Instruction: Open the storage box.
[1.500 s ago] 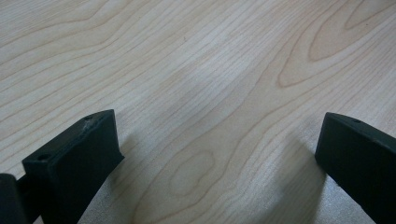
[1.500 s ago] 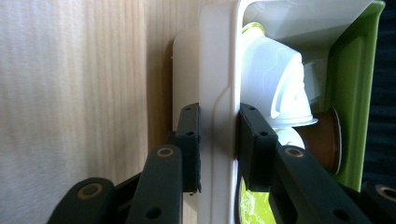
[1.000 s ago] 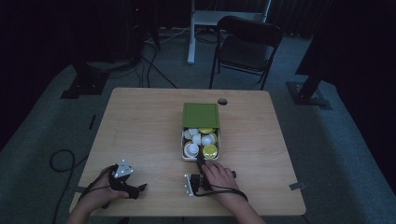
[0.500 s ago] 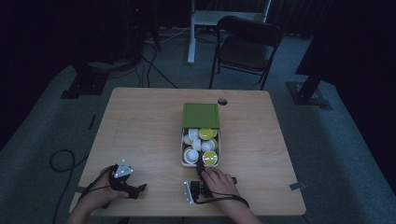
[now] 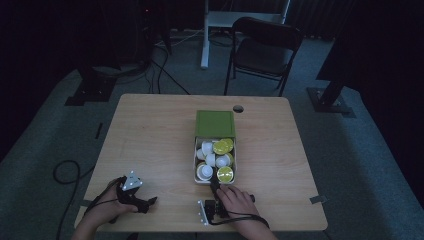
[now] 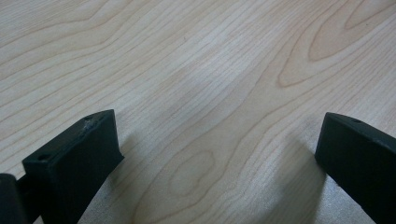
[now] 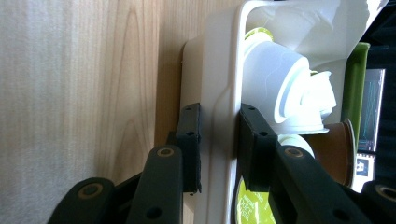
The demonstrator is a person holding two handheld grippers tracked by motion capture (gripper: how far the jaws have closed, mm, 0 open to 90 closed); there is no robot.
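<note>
Box [image 5: 195, 162] slid toward person since a second ago. Right gripper [image 7: 218, 140] clamped on box's near wall, dragging it closer. Left gripper [image 6: 219, 154] agape, idle on table [image 5: 150, 135].

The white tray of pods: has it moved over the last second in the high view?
Yes. The white tray, gripped at its near rim by the right gripper, has slid toward the person, away from the table's cable hole.

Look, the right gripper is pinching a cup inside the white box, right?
Not quite. The right gripper is pinching the white box's wall, one jaw outside and one inside, not a cup. The right gripper view shows it.
</note>
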